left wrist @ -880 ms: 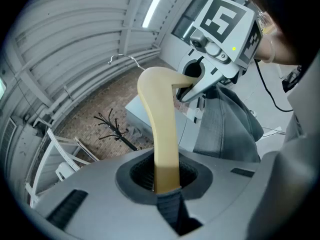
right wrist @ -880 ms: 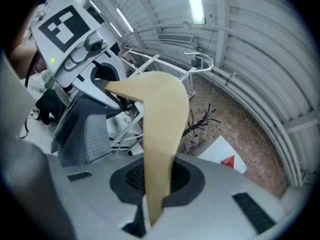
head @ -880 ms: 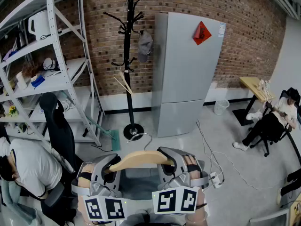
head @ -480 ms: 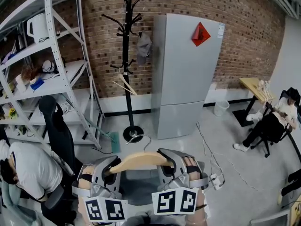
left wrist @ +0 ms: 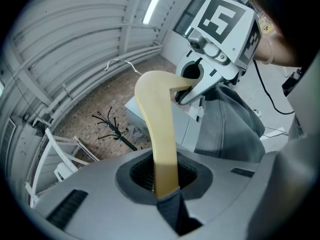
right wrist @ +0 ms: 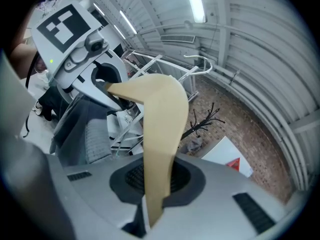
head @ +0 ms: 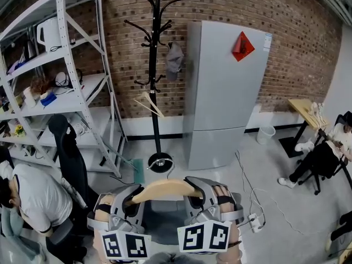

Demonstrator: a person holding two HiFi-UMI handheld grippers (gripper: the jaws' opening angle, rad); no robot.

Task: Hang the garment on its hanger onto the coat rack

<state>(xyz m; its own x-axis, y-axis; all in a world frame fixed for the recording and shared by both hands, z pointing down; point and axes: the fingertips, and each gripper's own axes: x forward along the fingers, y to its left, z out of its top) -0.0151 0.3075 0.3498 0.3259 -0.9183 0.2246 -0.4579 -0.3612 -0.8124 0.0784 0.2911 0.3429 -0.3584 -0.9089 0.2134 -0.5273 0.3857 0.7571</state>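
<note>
Left gripper [head: 131, 200] clamps one arm of the hanger [head: 163, 187] and right gripper [head: 198, 196] clamps the other. The garment [left wrist: 227, 126] is draped below, well short of the rack [head: 154, 76] ahead. The lift looks done; reaching the rack and hooking a peg remain.

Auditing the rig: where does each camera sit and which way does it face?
Head view: head-mounted, facing forward-down toward the black coat rack; left gripper and right gripper show below.
Left gripper view: on that gripper, looking along its jaws shut on the pale wooden hanger, toward the right gripper.
Right gripper view: mirrored, toward the left gripper.
All share hanger and rack.
</note>
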